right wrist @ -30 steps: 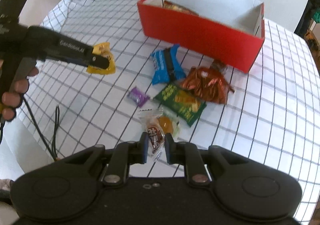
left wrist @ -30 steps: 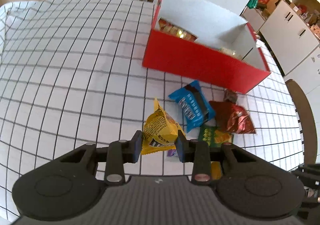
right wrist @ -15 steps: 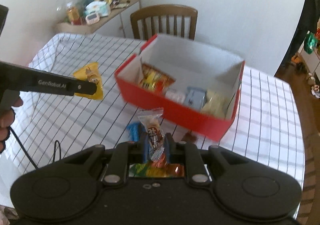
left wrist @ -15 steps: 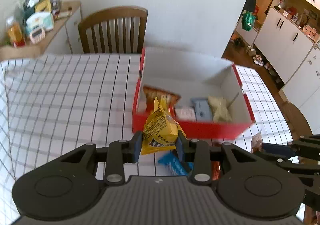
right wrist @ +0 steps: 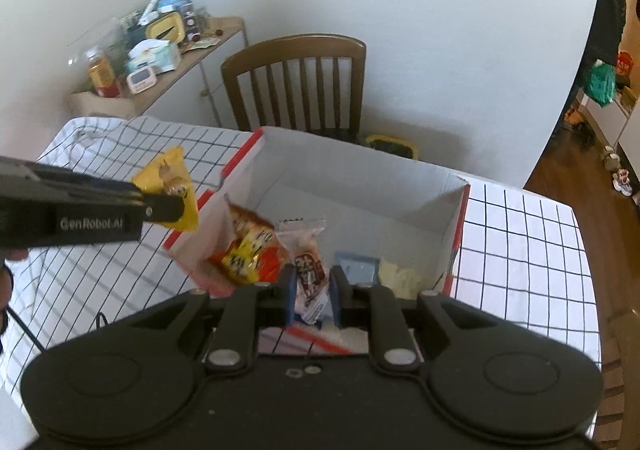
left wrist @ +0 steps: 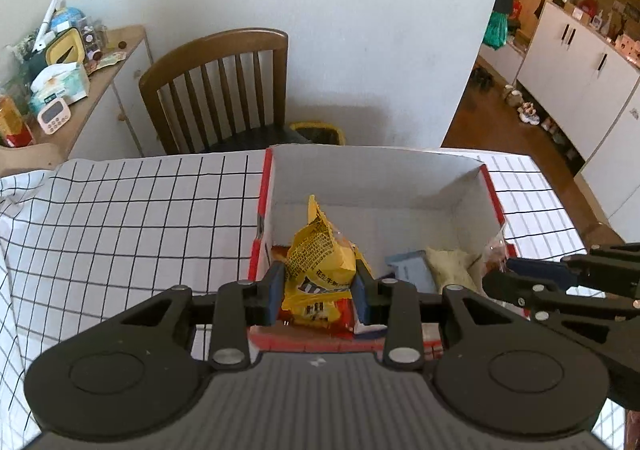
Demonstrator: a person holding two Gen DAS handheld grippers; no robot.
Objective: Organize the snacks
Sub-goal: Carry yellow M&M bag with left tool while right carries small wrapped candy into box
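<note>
My left gripper (left wrist: 319,292) is shut on a yellow snack packet (left wrist: 320,262) and holds it over the near left part of the red box (left wrist: 259,226). In the right wrist view the packet (right wrist: 170,185) hangs by the box's left wall (right wrist: 236,165). My right gripper (right wrist: 312,292) is shut on a clear-wrapped brown snack (right wrist: 308,262) above the box's near edge. Inside the box lie an orange-red packet (right wrist: 248,250), a grey-blue packet (right wrist: 358,268) and a pale yellow packet (right wrist: 402,276).
A white black-checked cloth (left wrist: 132,217) covers the table. A wooden chair (left wrist: 224,89) stands behind the box against the wall. A cluttered side shelf (left wrist: 60,65) is at far left. White cabinets (left wrist: 580,61) are at right.
Both grippers have risen and moved forward from the loose snack pile, each carrying its packet, and are now over the red box.
</note>
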